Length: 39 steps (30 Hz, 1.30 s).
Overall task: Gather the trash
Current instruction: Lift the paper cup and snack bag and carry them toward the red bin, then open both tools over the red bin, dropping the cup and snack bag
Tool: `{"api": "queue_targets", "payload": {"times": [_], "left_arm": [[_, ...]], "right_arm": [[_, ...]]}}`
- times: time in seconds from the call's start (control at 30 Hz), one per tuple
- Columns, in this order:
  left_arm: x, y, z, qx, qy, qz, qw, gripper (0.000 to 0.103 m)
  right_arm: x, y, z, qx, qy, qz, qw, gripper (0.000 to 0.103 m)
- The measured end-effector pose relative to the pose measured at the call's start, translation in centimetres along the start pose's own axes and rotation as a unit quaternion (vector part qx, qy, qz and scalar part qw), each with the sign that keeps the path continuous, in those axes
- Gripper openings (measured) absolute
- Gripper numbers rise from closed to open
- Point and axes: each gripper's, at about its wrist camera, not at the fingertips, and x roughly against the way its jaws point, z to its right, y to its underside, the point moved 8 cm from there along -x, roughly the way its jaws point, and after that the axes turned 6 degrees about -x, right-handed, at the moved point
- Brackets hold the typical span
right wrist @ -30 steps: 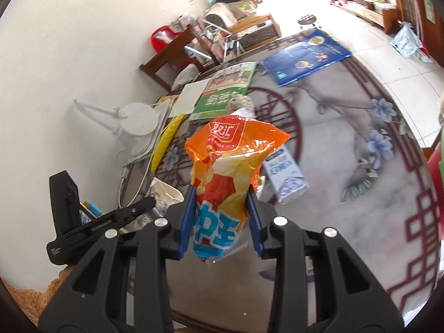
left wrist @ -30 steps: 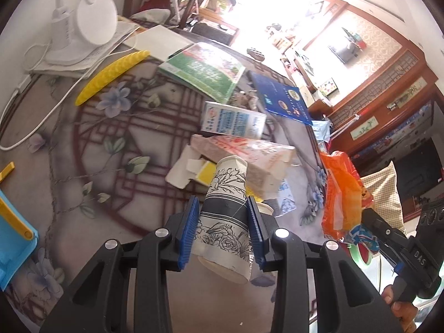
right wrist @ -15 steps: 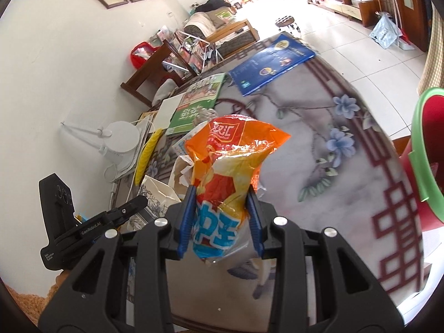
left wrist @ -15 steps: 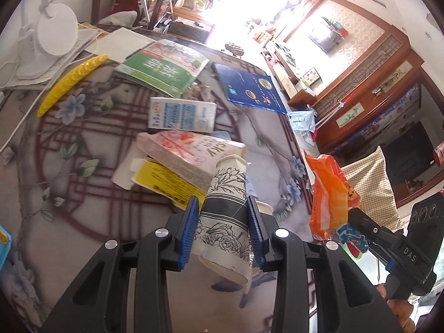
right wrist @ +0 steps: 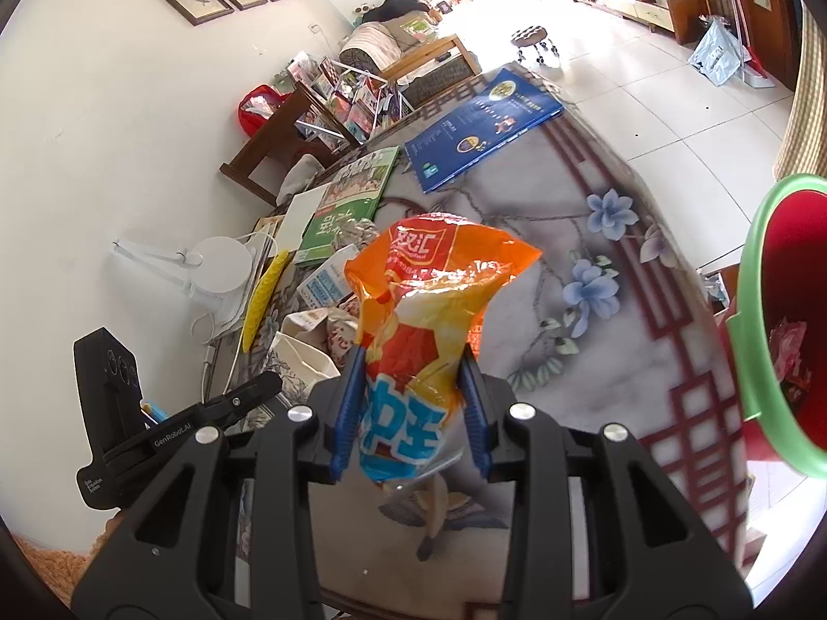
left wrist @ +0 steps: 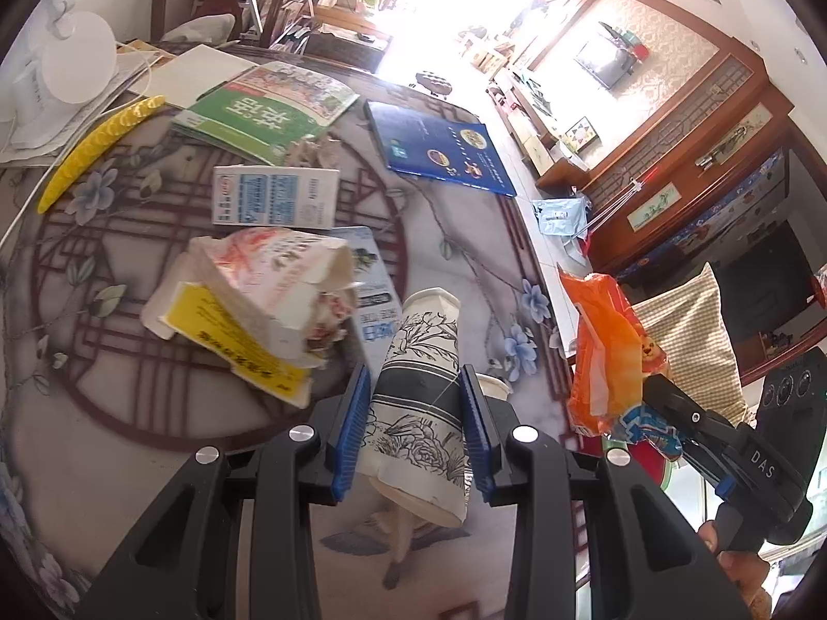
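My left gripper (left wrist: 416, 426) is shut on a crushed paper cup (left wrist: 421, 387) with black flower print, held above the table. My right gripper (right wrist: 411, 411) is shut on an orange and blue snack bag (right wrist: 424, 320); the same snack bag (left wrist: 602, 351) shows at the right of the left wrist view. A red bin with a green rim (right wrist: 775, 320) stands off the table's right edge, with some trash inside. On the table lie a torn pink and yellow carton (left wrist: 248, 299), a white and blue milk box (left wrist: 274, 196) and a flattened blue and white box (left wrist: 369, 284).
A green book (left wrist: 269, 108), a blue book (left wrist: 439, 147), a yellow curved strip (left wrist: 98, 142) and a white lamp base (left wrist: 72, 67) lie toward the far side of the flowered table (right wrist: 594, 279). A wooden chair (right wrist: 274, 144) stands behind it. A checked cushion (left wrist: 687, 341) is at the right.
Both grippers have moved across the table toward its right edge, each still holding its item. The red bin has come into the right wrist view.
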Motion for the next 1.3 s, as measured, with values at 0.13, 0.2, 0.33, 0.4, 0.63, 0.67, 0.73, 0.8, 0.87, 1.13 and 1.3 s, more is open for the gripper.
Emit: {"api": "queue_targets", "payload": {"times": [0.13,0.2,0.33,0.4,0.63,0.67,0.73,0.8,0.87,1.13,1.3], "left_arm": [[-0.8,-0.3,2.1,-0.007,0.001,-0.001,1.0,0.032],[-1.2,-0.5,3.1,-0.013,0.001,-0.001,0.9999,0.032],[-2.2,-0.6,5.3,-0.022,0.003,-0.005,0.9997,0.033],[-2.8,-0.6,6.5,-0.027,0.005,-0.009,0.9996,0.032],[-4.4,-0.7,11.2,-0.058,0.019,-0.02,0.998,0.033],[-4.6,-0.7,12.0,-0.063,0.023,-0.021,0.9975,0.033],[-5.1,-0.7,13.6,-0.076,0.033,-0.023,0.9963,0.033],[-5.7,-0.5,15.1,-0.089,0.042,-0.031,0.9946,0.033],[-6.6,-0.3,17.0,-0.106,0.053,-0.042,0.9921,0.032],[-9.4,1.2,25.5,-0.188,0.099,-0.069,0.9747,0.032],[-11.2,2.5,29.5,-0.217,0.12,-0.088,0.9649,0.032]], "right_arm": [[0.9,-1.0,1.3,-0.002,-0.004,0.006,1.0,0.035],[1.5,-1.7,2.2,-0.005,-0.005,0.01,1.0,0.035],[2.7,-2.7,3.9,-0.012,-0.007,0.018,1.0,0.035],[3.4,-3.2,4.9,-0.017,-0.008,0.023,1.0,0.035],[6.3,-4.9,8.6,-0.037,0.002,0.048,0.998,0.035],[7.0,-5.2,9.3,-0.041,0.005,0.054,0.998,0.035],[8.0,-5.6,10.4,-0.047,0.011,0.065,0.997,0.035],[9.3,-6.0,11.8,-0.057,0.02,0.079,0.995,0.035],[10.3,-6.2,13.4,-0.07,0.028,0.088,0.993,0.035],[15.0,-5.9,20.6,-0.134,0.07,0.128,0.98,0.035],[17.4,-5.4,23.5,-0.158,0.092,0.147,0.972,0.035]]}}
